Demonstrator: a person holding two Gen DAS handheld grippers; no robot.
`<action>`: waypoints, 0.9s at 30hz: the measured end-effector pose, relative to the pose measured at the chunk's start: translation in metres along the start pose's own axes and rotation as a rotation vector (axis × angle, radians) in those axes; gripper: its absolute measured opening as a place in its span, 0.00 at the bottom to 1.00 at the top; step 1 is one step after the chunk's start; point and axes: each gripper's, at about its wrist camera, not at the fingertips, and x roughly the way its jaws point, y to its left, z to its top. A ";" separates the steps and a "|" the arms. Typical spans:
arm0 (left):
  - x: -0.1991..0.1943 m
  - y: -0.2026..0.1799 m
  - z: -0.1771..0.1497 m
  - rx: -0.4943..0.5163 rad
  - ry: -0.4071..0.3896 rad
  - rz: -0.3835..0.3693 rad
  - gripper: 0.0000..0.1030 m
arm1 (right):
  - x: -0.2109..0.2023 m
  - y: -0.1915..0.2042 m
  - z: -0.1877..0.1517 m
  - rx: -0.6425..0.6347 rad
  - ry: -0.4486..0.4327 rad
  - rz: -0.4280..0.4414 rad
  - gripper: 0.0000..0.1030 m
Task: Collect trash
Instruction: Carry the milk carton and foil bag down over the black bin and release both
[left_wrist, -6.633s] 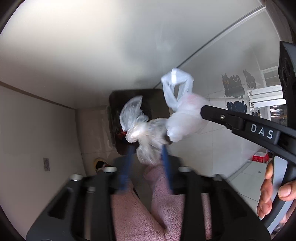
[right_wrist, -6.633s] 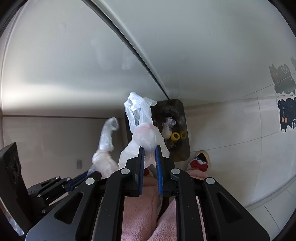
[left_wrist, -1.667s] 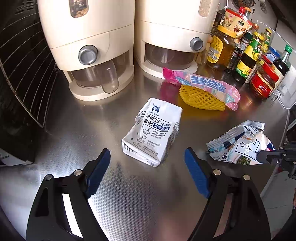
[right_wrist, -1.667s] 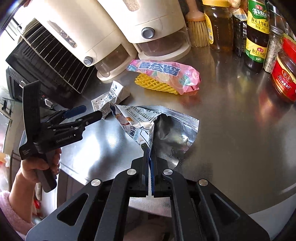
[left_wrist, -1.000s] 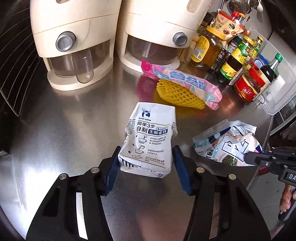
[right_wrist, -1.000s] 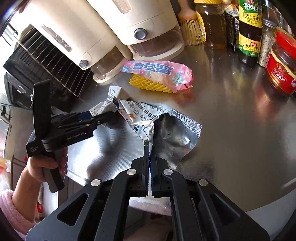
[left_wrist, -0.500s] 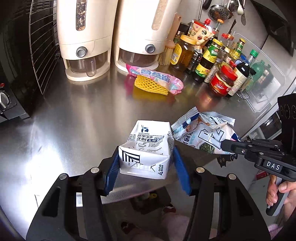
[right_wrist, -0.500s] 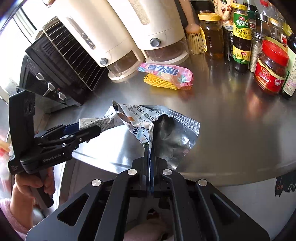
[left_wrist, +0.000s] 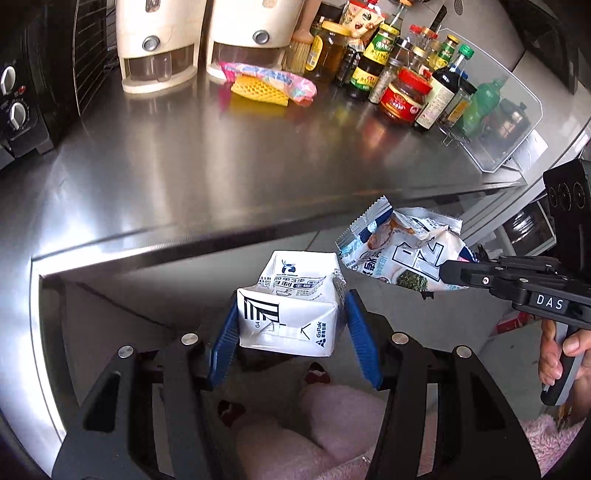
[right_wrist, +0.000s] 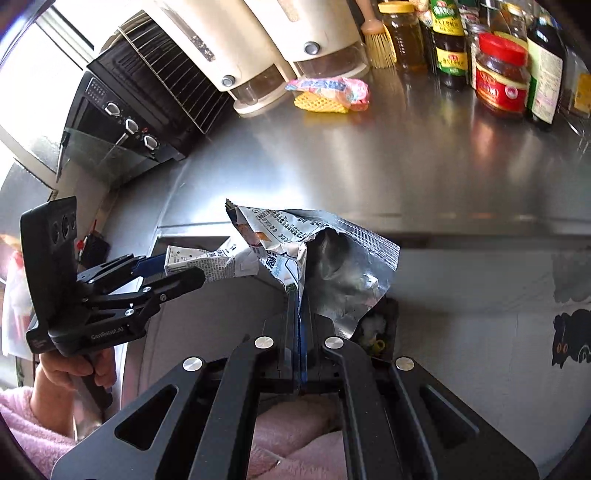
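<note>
The steel counter (left_wrist: 229, 166) spreads ahead of me, its front edge past both my loads. My right gripper (right_wrist: 298, 295) is clenched on a corner of the torn foil snack bag (right_wrist: 332, 258), which hangs in the air off the counter. My left gripper (left_wrist: 291, 332) grasps the small white drink carton (left_wrist: 291, 310) between its blue pads, also clear of the counter. A pink wrapper (left_wrist: 273, 79) and yellow foam net (left_wrist: 258, 90) lie by the dispensers.

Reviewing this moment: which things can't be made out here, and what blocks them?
- Trash bin, right wrist view: mostly hidden behind the foil snack bag and right gripper.
- White carton, left wrist view: side faces covered by the left gripper pads.
- Bottle labels, both views: too small to read.
</note>
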 end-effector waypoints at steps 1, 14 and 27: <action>0.004 -0.001 -0.007 -0.008 0.017 -0.008 0.51 | 0.003 -0.002 -0.008 0.007 0.017 -0.002 0.02; 0.115 0.002 -0.077 -0.071 0.240 0.052 0.51 | 0.099 -0.054 -0.070 0.133 0.246 -0.128 0.02; 0.202 0.033 -0.103 -0.129 0.333 0.069 0.51 | 0.186 -0.093 -0.085 0.259 0.291 -0.124 0.02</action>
